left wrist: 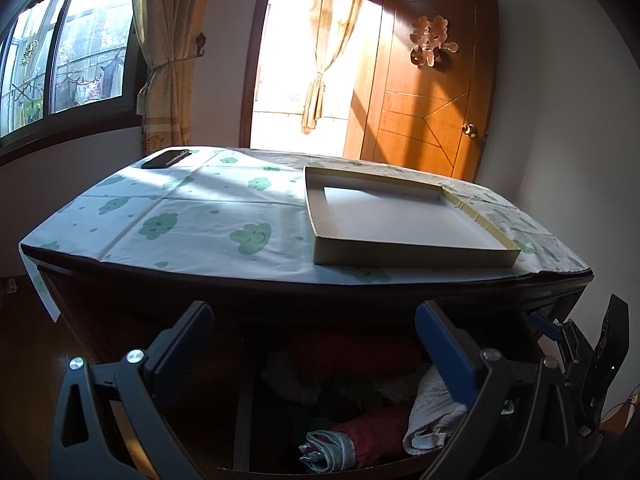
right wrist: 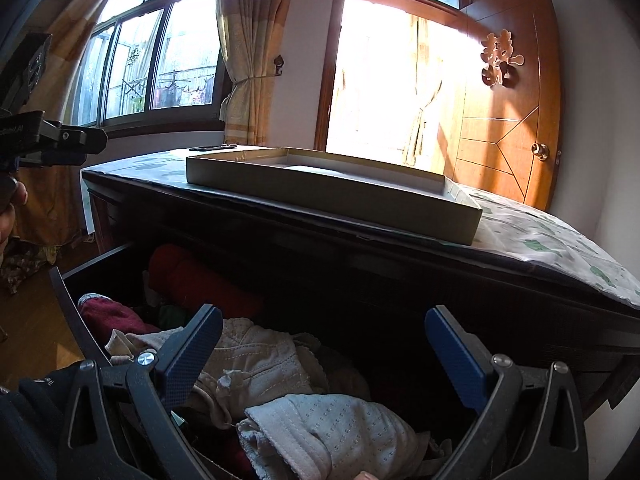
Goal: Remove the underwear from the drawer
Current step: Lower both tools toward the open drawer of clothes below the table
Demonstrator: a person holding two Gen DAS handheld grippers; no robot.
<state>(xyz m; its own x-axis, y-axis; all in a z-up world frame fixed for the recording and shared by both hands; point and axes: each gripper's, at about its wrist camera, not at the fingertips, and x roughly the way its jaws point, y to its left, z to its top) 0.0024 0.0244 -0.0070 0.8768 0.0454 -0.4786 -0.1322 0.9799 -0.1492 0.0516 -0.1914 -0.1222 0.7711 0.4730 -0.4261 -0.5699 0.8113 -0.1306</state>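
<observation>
The pale dotted underwear (right wrist: 332, 428) lies on top of the clothes at the front edge of the open drawer (right wrist: 68, 300), directly beneath the wide-apart right gripper (right wrist: 320, 356), which should drop straight and pinch only its top fold, while the left gripper (left wrist: 316, 344), also spread and empty, stays clear.

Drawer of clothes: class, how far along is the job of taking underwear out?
Done: the drawer stands open. In hand: the right gripper is open above the white dotted underwear, gripping nothing; the left gripper is open too. Left: grasping it and lifting it out; the box on top is empty.
</observation>
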